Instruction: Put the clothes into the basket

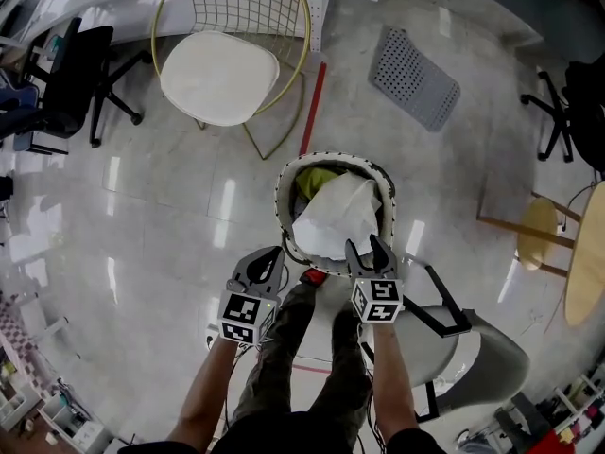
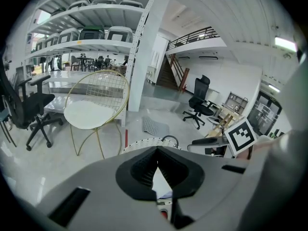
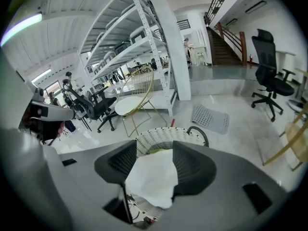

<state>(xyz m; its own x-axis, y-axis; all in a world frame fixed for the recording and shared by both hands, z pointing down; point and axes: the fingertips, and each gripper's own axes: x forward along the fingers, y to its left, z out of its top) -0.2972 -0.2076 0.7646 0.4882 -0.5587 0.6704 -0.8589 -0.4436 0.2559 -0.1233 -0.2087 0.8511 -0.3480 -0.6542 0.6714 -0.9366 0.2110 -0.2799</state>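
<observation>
Head view: white cloth [image 1: 336, 218] lies in the basket [image 1: 281, 204], over a yellow garment [image 1: 317, 180]. Right gripper [image 1: 366, 250] jaws stand apart at the near rim. Left gripper [image 1: 267, 257] jaws closed, empty.

No words, numbers or brand names can be read anywhere. The only printed marks are black-and-white square patterns on the cube [image 1: 244, 318] behind the jaws of the left gripper [image 1: 272, 253] and on the cube [image 1: 377, 299] behind the jaws of the right gripper [image 1: 365, 246]. They carry no letters or digits.
</observation>
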